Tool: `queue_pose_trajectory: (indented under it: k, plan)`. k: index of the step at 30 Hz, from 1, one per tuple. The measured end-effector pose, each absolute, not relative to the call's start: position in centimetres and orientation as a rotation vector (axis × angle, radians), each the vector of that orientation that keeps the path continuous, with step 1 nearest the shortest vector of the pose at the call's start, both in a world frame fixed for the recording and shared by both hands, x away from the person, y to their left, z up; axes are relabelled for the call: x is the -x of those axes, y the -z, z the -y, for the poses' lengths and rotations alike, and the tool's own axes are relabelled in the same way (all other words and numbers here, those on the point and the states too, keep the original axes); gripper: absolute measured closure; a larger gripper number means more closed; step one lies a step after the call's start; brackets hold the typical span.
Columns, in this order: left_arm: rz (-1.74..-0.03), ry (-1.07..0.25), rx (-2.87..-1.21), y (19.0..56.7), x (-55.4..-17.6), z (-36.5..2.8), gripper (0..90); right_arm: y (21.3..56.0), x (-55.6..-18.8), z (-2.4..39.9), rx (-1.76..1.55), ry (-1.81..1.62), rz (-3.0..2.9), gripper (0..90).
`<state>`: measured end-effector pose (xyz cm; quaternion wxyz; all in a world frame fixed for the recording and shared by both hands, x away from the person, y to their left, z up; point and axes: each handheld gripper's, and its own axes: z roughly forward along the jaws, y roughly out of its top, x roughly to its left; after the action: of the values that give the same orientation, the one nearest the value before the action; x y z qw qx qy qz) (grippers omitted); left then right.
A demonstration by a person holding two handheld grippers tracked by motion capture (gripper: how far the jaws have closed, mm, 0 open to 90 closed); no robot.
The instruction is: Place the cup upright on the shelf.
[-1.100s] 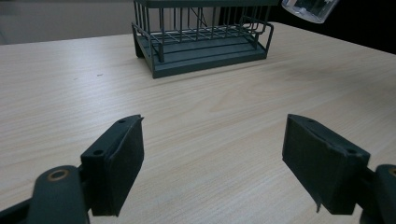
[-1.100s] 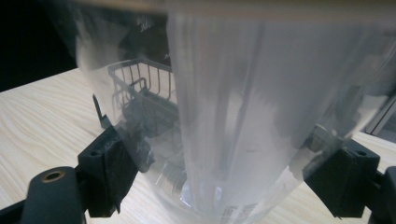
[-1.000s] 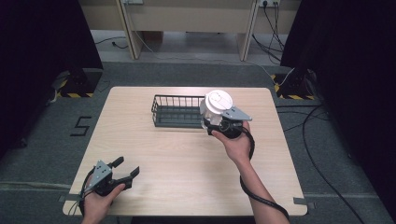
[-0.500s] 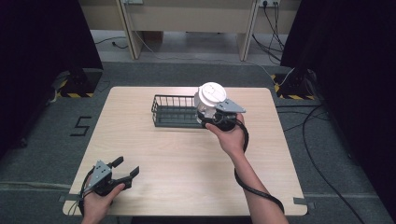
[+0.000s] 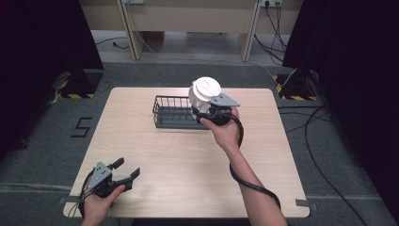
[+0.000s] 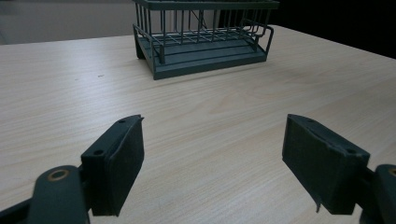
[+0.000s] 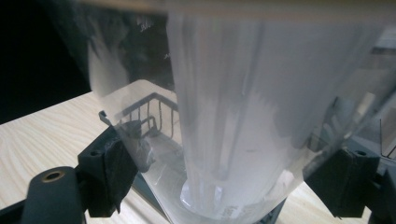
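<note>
The right tool [image 5: 203,109] grips a clear plastic cup with a white lid [image 5: 205,89], its jaws pressed against the cup's lower wall on either side, as the right gripper view shows with the cup [image 7: 261,116] between them. The cup is held in the air above the right end of the dark wire basket [image 5: 171,113], nearly upright, lid up and tipped slightly, its long axis close to vertical. The left tool [image 5: 123,172] rests near the front left corner of the table [image 5: 179,155], jaws spread wide with nothing between them, pointing toward the basket [image 6: 201,37].
</note>
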<state>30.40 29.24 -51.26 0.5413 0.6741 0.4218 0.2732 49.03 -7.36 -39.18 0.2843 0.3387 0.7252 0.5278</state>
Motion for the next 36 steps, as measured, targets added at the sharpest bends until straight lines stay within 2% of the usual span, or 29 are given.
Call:
queue_pose_trajectory:
  k: [23, 36]
  plan:
    - [-0.998, -0.646, -1.597, 51.2, -30.4, -29.3, 20.3, 38.9, -53.2, 4.3, -0.950, -1.382, -1.942, 18.9]
    - [-0.993, -0.641, -1.601, 51.2, -30.4, -29.3, 20.3, 40.1, -54.8, 3.5, -1.007, -1.342, -1.951, 18.8]
